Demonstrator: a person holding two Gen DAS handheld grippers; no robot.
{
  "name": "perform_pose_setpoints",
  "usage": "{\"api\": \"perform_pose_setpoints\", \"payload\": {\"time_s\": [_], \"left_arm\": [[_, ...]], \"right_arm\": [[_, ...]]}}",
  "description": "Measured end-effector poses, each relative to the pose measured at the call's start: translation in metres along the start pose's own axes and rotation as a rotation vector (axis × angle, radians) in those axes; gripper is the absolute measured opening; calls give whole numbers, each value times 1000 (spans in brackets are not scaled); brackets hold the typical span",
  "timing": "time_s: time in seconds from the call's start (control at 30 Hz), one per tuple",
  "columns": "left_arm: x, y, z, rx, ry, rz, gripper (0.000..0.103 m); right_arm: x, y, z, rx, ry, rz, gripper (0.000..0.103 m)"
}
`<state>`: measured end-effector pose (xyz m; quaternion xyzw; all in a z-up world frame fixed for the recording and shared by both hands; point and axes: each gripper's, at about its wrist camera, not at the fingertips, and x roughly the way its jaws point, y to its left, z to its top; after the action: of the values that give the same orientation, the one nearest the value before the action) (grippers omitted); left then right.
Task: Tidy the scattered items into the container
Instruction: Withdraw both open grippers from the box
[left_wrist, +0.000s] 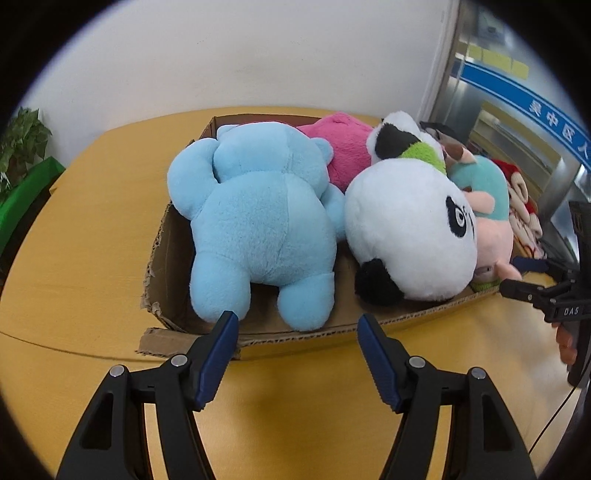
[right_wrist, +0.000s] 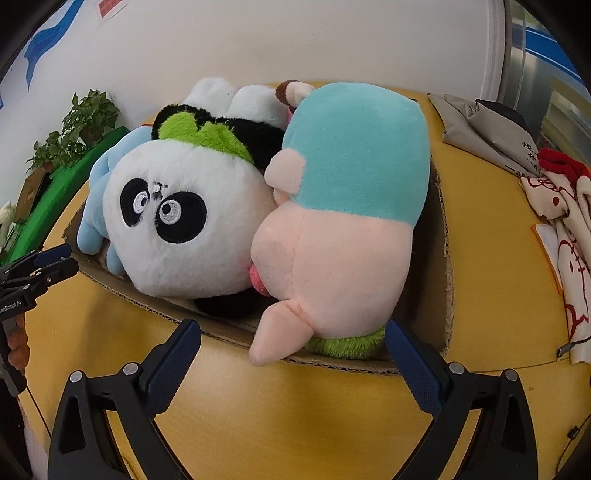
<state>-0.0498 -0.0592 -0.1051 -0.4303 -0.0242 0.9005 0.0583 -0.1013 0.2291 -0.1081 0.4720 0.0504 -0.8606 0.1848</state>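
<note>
A shallow cardboard box (left_wrist: 170, 236) on the yellow table holds several plush toys: a light blue bear (left_wrist: 255, 221), a pink one (left_wrist: 343, 147), a panda (left_wrist: 406, 232) and a pig in a teal top (left_wrist: 487, 221). My left gripper (left_wrist: 297, 325) is open and empty at the box's near wall, just below the blue bear's feet. In the right wrist view the panda (right_wrist: 184, 221) and the pig (right_wrist: 343, 221) fill the box (right_wrist: 439, 295). My right gripper (right_wrist: 291, 343) is open and empty, its jaws either side of the pig's ear at the box rim.
A red and cream cloth (right_wrist: 565, 236) and a grey bag (right_wrist: 480, 122) lie on the table right of the box. A potted plant (left_wrist: 22, 140) and a green stand (left_wrist: 29, 192) are at the far left. A white wall is behind the table.
</note>
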Motion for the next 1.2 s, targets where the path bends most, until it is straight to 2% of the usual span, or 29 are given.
{"api": "perform_pose_setpoints", "payload": {"time_s": [0.1,0.27,0.37,0.47,0.6,0.77,0.8,0.87,0.9,0.97,1.03,1.2], "left_arm": [[-15,-13,-12,52,-13,39,67],[-54,-11,-15,15,-87,9,67],[-71,0,-6,17,-123,21,67],[-63,16,15,48,-123,40,67],[-19,34,35,59,-45,-6,66],[4,20,25,180,3,-148,64],[9,17,21,210,30,-145,64],[21,18,12,241,85,-95,65],[26,24,9,226,102,-93,68],[21,39,9,163,84,-124,66],[17,51,9,118,107,-157,61],[4,61,-6,77,120,-173,59]], "right_arm": [[-6,3,-13,-21,0,-16,101],[-17,-2,-29,-16,-6,28,101],[-24,-2,-38,-35,2,56,101],[-28,-3,-46,-62,10,69,101],[-33,-13,-56,-61,21,69,101],[-38,-29,-64,-24,37,90,101],[-39,-29,-66,-34,44,92,101],[-40,-27,-68,-55,49,92,101],[-40,-26,-68,-61,50,95,101],[-40,-26,-69,-64,52,96,101],[-40,-29,-69,-64,50,105,101],[-42,-30,-75,-82,52,110,102]]}}
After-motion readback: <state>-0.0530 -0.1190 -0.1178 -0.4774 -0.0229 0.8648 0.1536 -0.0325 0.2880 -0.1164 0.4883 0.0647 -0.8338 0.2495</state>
